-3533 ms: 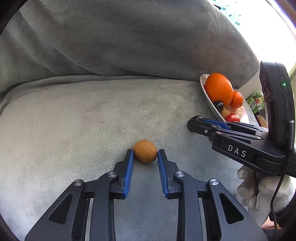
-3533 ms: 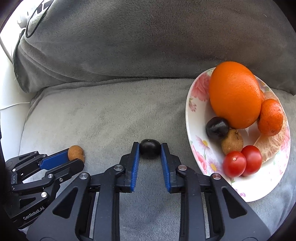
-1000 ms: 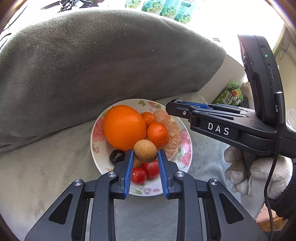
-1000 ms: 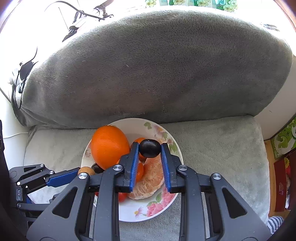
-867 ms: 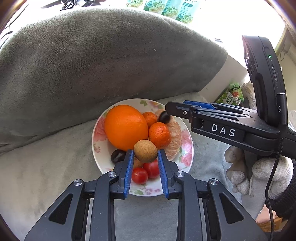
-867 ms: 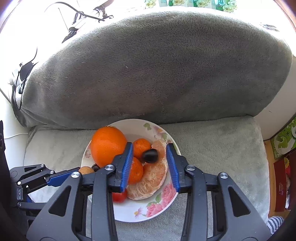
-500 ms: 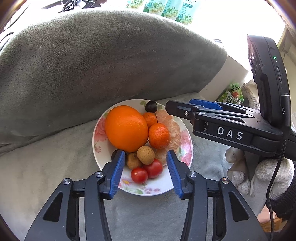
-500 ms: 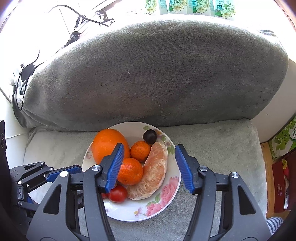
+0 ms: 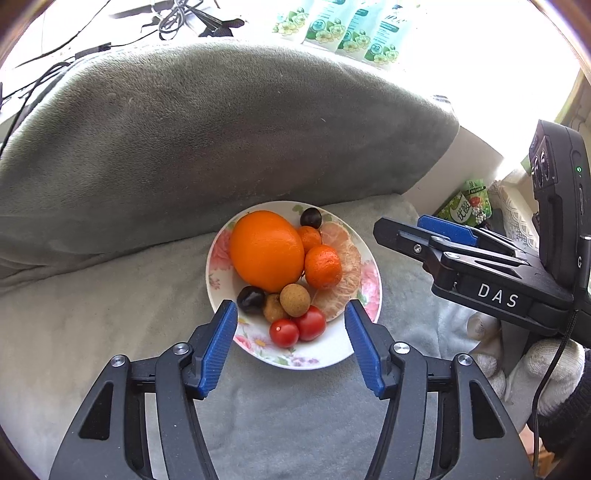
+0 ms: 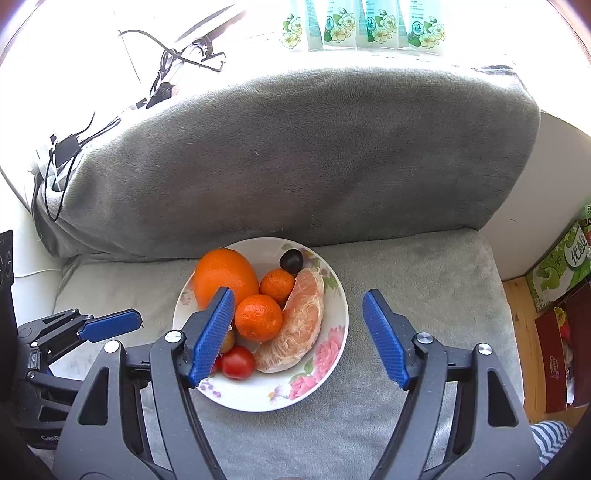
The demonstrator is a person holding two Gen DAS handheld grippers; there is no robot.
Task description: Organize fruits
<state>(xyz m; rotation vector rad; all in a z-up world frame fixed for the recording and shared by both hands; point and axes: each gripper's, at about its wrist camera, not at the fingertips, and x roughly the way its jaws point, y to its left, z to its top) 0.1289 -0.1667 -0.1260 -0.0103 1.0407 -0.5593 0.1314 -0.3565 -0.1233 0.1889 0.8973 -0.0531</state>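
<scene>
A floral plate (image 9: 364,291) (image 10: 317,376) lies on the grey cushion seat. On it sit a big orange (image 9: 266,249) (image 10: 225,277), two mandarins (image 9: 323,266), a peeled citrus segment (image 10: 299,328), two cherry tomatoes (image 9: 297,328), two dark plums (image 9: 310,218) (image 10: 291,260) and two brown longans (image 9: 294,300). My left gripper (image 9: 290,349) hangs over the plate's near rim, jaws opening, nothing between them. My right gripper (image 10: 299,339) is above the plate's middle, jaws opening and empty; in the left wrist view the right gripper (image 9: 424,232) is to the plate's right.
A large grey cushion (image 9: 207,140) (image 10: 295,166) rises behind the plate. Cables (image 10: 166,70) and green tubes (image 10: 365,26) lie on the sill beyond. Green cartons (image 10: 561,266) stand on the floor at the right. A white-gloved hand (image 9: 517,369) holds the right gripper.
Both grippers opened. The longan dropped from the left one and the dark plum from the right one onto the plate. Both grippers then drew back and up.
</scene>
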